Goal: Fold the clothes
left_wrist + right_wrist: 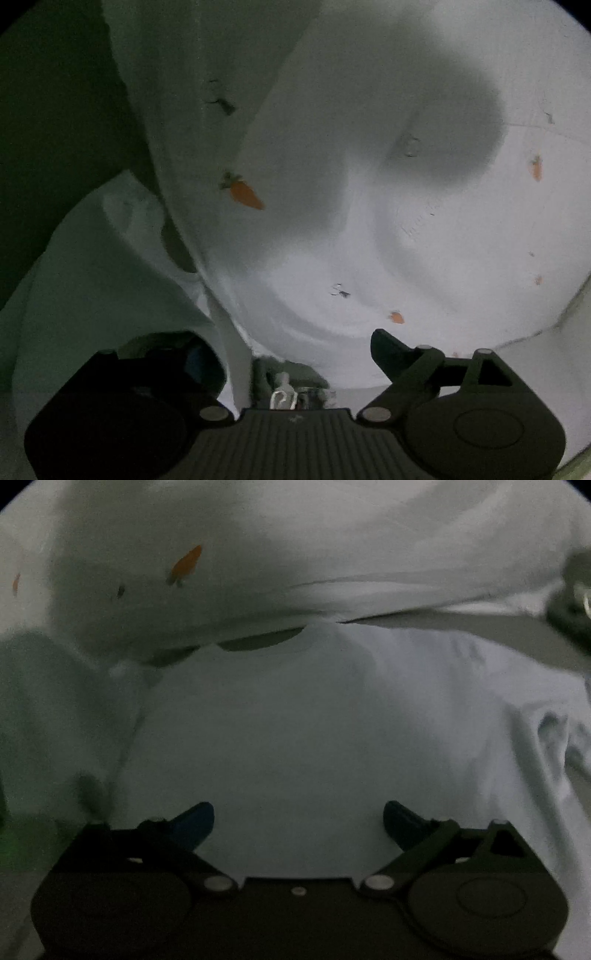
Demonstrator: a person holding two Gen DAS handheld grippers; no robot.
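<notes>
A white garment with small orange carrot prints (369, 221) fills the left wrist view, very close to the lens. My left gripper (291, 354) stands open against it; a fold of the cloth hangs over the left finger and partly hides it. In the right wrist view the same carrot-print garment (192, 590) lies draped across the top. Below it lies a plain pale blue-white cloth (314, 738). My right gripper (299, 823) is open, its fingertips resting on or just above the plain cloth, holding nothing.
A dark surface (55, 129) shows at the upper left of the left wrist view. A dark object, maybe the other gripper (576, 598), shows at the right edge of the right wrist view. A narrow grey gap (461, 627) separates the two cloths.
</notes>
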